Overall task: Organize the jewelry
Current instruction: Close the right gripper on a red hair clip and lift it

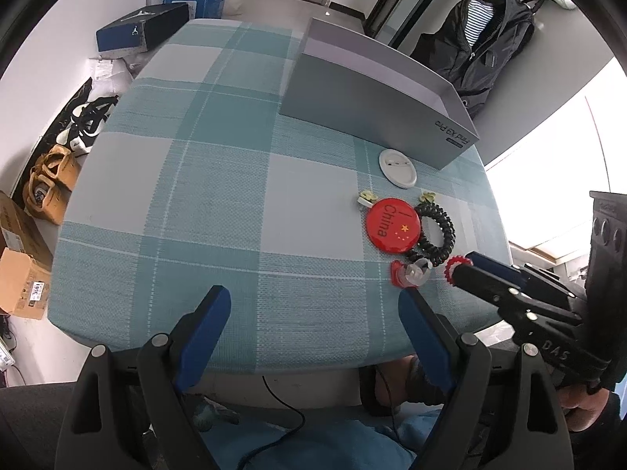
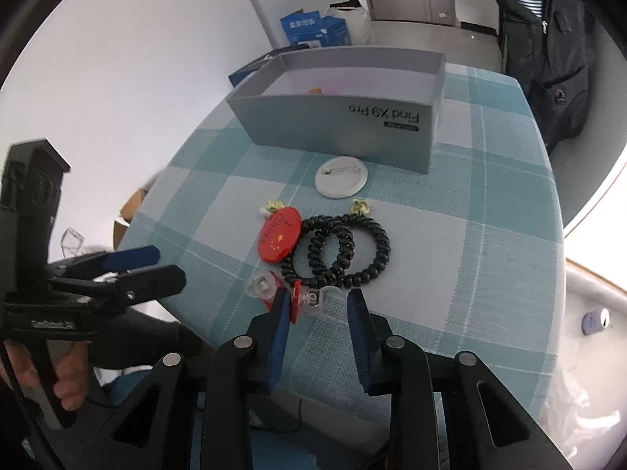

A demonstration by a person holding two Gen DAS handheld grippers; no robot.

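On the checked cloth lie a red "China" badge (image 1: 386,225) (image 2: 280,237), two black spiral hair ties (image 1: 435,231) (image 2: 341,252), a white badge (image 1: 397,167) (image 2: 340,178) face down and two small pale flower pieces (image 1: 366,197) (image 2: 361,206). My right gripper (image 2: 317,293) (image 1: 460,268) is shut on a red-and-clear clip (image 2: 303,300) (image 1: 454,270) at the table's near edge. A second such clip (image 1: 409,276) (image 2: 260,286) lies just left of it. My left gripper (image 1: 313,291) (image 2: 172,262) stands open over bare cloth, holding nothing.
An open grey box (image 1: 372,117) (image 2: 337,125) stands behind the jewelry, with something orange and pink inside. The table edge (image 1: 274,368) runs under both grippers. Shoes and cardboard boxes (image 1: 23,270) lie on the floor at left. A black jacket (image 1: 490,43) hangs at back right.
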